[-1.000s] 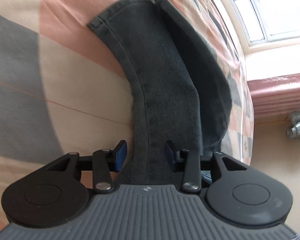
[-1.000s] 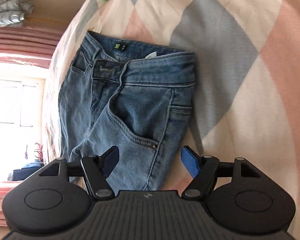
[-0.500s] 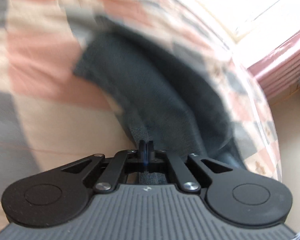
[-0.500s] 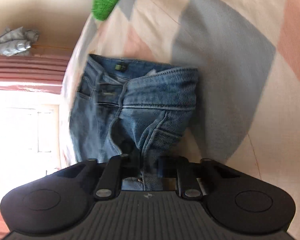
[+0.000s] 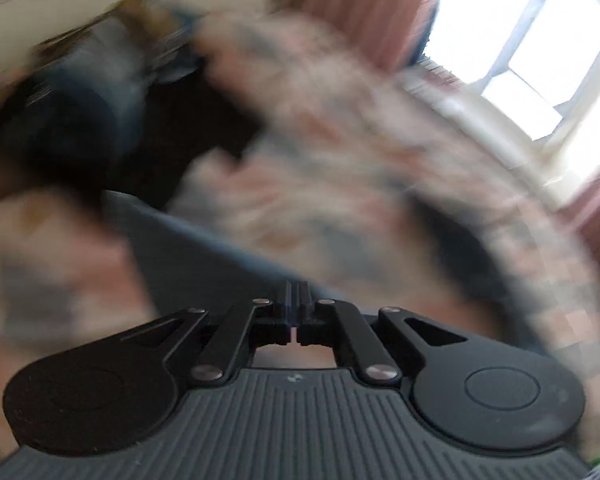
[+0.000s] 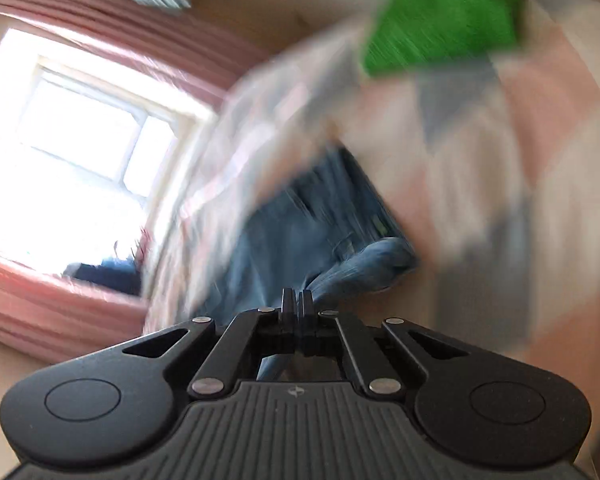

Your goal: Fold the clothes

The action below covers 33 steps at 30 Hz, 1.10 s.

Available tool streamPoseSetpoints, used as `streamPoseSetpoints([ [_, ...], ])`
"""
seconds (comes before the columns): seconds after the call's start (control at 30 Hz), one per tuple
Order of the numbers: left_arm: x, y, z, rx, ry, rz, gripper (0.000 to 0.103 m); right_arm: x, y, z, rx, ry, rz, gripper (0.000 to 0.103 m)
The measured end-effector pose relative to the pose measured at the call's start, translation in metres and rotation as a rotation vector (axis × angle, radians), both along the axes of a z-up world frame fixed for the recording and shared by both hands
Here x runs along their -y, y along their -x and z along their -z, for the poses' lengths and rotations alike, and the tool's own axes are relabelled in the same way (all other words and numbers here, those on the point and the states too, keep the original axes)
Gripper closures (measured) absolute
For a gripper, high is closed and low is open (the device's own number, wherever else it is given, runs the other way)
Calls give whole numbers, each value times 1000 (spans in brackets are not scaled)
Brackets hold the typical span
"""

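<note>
Evidently mid-fold: both tongs, left tongs (image 5: 297, 300) and right tongs (image 6: 297, 304), are pinched tight on the jeans (image 6: 300, 232) above the bed (image 6: 500, 168). Next, lay the denim flat, squaring edges.

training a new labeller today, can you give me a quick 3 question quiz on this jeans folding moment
1. True or false: the right tool is shut on the jeans.
2. What colour is the cloth at the top of the right wrist view?
3. The left tool is: A) wide open B) shut on the jeans C) out of view

Key: 1 true; 2 green; 3 B
</note>
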<state>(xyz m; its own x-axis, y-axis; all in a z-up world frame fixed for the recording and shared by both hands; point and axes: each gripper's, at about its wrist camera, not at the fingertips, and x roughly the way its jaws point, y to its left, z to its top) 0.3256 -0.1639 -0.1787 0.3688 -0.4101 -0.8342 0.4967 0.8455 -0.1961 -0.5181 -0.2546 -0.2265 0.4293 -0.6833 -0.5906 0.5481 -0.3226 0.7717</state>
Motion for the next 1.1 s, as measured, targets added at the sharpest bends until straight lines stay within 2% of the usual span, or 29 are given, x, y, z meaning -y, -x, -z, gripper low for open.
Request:
streamPoseSetpoints([
  [0.03,-22,5,27,-21,-91,-36,74,-7,4,13,5,-60,-11,95],
  [0.07,-42,2,56,-81,-154,-108,74,-15,8,26,9,-119,-21,94],
  [0.1,-61,-3,82,-174,-160,-173,77,-17,8,41,7,-169,-54,89],
  [0.17,-105,-5,110,-309,-61,-299,77,-23,2,64,11,-217,-82,77],
  [0.23,-127,-6,113,-354,94,-379,71,-26,-4,80,30,-241,-101,51],
  [0.27,-133,-6,111,-355,152,-399,69,-25,-8,84,48,-240,-105,49],
  [0.33,-122,-19,103,-322,209,-402,54,-23,-17,92,98,-237,-98,45],
  [0.4,-107,-35,97,-297,250,-396,45,-20,-29,101,160,-234,-68,33],
  [0.47,-80,-54,96,-290,275,-357,44,-18,-43,111,215,-235,-30,32],
  [0.53,-52,-70,99,-284,280,-308,29,-17,-55,123,293,-242,29,28],
  [0.6,-31,-73,116,-311,225,-289,26,-18,-66,135,366,-249,119,20],
  [0.67,-21,-76,132,-361,213,-307,35,-19,-74,145,434,-236,205,18],
  [0.73,-17,-77,139,-380,219,-310,72,-17,-81,151,441,-217,264,18],
  [0.77,-15,-77,140,-377,222,-299,80,-14,-83,153,430,-209,285,18],
  [0.87,-4,-82,133,-338,213,-248,91,-2,-85,157,348,-179,324,22],
  [0.9,2,-85,129,-317,200,-220,95,6,-85,156,306,-165,315,32],
  [0.93,9,-88,124,-292,185,-188,96,13,-86,155,263,-152,305,53],
  [0.97,16,-89,117,-265,175,-150,97,21,-87,153,226,-159,289,64],
  [1.0,21,-89,106,-231,174,-105,97,28,-87,151,209,-167,276,92],
  [1.1,32,-88,54,-128,263,52,98,46,-87,117,130,-84,172,97],
])
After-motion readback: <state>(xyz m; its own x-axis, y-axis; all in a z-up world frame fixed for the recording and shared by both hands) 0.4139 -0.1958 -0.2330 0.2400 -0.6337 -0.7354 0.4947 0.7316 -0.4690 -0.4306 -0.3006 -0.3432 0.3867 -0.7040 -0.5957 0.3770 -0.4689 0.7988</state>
